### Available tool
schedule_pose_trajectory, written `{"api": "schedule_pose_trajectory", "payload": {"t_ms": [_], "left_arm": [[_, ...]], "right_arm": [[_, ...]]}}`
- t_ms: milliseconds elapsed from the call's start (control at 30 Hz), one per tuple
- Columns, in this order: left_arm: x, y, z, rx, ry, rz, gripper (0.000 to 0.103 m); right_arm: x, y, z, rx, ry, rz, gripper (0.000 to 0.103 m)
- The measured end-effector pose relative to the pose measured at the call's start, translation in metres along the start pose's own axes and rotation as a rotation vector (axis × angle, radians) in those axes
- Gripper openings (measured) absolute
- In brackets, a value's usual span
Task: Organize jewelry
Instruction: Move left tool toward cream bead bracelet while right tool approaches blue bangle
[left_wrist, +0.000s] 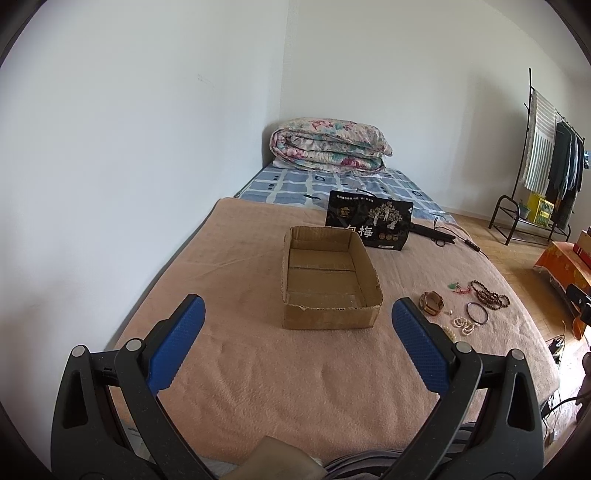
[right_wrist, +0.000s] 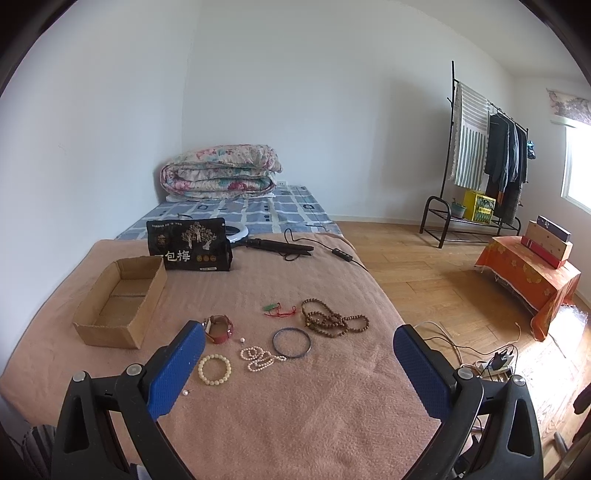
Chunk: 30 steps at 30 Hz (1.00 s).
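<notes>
An empty cardboard box (left_wrist: 328, 280) sits on the pink blanket, also in the right wrist view (right_wrist: 118, 302). To its right lies the jewelry: a red-strap watch (right_wrist: 219, 328), a cream bead bracelet (right_wrist: 214, 369), a pearl strand (right_wrist: 258, 358), a dark bangle (right_wrist: 291, 342), brown prayer beads (right_wrist: 332, 319), a green pendant on red cord (right_wrist: 279, 309) and small loose pearls (right_wrist: 242, 339). My left gripper (left_wrist: 297, 314) is open and empty in front of the box. My right gripper (right_wrist: 299, 341) is open and empty, above the jewelry's near side.
A black printed bag (right_wrist: 188, 245) stands behind the box, beside a ring light and black stand with cable (right_wrist: 280, 245). A folded floral quilt (right_wrist: 221, 173) lies at the bed's far end. Clothes rack (right_wrist: 480, 158), orange-draped stand (right_wrist: 528, 273) and floor cables (right_wrist: 491, 363) are to the right.
</notes>
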<state>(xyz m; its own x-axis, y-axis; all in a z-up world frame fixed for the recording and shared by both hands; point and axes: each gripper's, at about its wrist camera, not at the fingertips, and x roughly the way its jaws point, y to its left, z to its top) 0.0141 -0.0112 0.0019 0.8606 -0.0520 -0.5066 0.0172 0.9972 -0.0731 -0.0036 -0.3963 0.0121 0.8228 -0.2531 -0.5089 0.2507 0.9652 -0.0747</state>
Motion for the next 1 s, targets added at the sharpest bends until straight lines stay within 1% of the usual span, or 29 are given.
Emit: {"api": "schedule_pose_trajectory", "payload": {"t_ms": [167,433,533,733,833,1000], "left_arm": [[0.018,-0.005,0.002,0.017,0.020,-0.028,0.103],[0.058,-0.022,0.004,0.075,0.084,-0.109,0.103],[0.075,-0.030,0.005,0.093,0.115,-0.157,0.103],[0.100,-0.060,0.009,0.154,0.142,-0.245,0.103],[0.114,-0.080,0.010,0.187,0.166,-0.298,0.103],[0.137,-0.121,0.005,0.268,0.201,-0.381,0.101]], "right_arm": [[0.009,-0.009,-0.003,-0.011,-0.002,0.003,0.103],[0.034,-0.029,-0.008,-0.003,0.010,0.006,0.103],[0.046,-0.037,-0.009,-0.008,0.026,0.017,0.103],[0.074,-0.051,-0.013,0.007,0.074,0.048,0.103],[0.093,-0.056,-0.015,0.012,0.118,0.057,0.103],[0.128,-0.061,-0.021,0.023,0.202,0.091,0.103]]}}
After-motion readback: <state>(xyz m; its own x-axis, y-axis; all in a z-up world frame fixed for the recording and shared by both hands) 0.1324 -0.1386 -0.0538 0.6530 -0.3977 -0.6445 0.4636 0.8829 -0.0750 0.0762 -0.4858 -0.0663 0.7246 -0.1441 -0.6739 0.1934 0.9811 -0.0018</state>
